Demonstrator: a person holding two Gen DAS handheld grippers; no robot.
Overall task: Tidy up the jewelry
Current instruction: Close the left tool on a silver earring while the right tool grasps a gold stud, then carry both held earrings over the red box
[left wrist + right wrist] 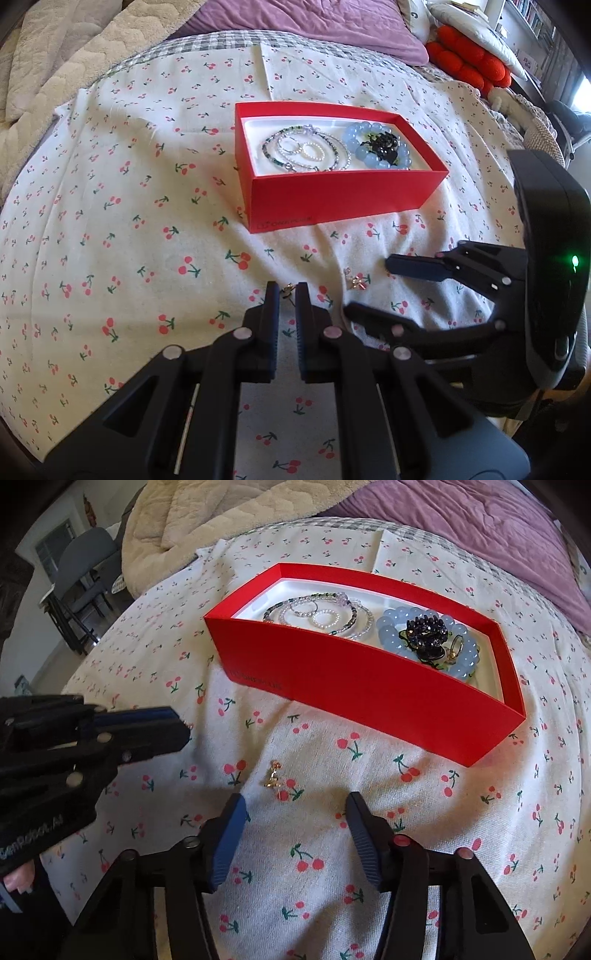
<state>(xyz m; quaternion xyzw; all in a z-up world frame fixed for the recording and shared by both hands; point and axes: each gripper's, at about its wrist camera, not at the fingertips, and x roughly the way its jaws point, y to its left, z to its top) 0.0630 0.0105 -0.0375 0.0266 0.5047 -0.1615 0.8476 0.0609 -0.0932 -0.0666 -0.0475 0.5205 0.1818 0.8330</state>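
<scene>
A red box [332, 195] [369, 701] lies on the cherry-print sheet [129, 221]. It holds thin beaded bracelets [306, 151], a blue bead bracelet [391, 627] and a black hair claw [426, 631]. My left gripper [286, 293] [186, 728] is shut, with a tiny gold earring [288, 288] pinched at its tips. A second gold earring [273, 777] [356, 282] lies on the sheet in front of the box. My right gripper [295, 808] [366, 287] hangs open over it, one finger on each side, and the pads do not touch it.
A purple pillow [314, 26] and a beige quilt [55, 55] lie behind the box. Red cushions [469, 62] sit at the far right, and a grey chair [85, 565] stands beyond the bed's left edge. The two grippers are close together in front of the box.
</scene>
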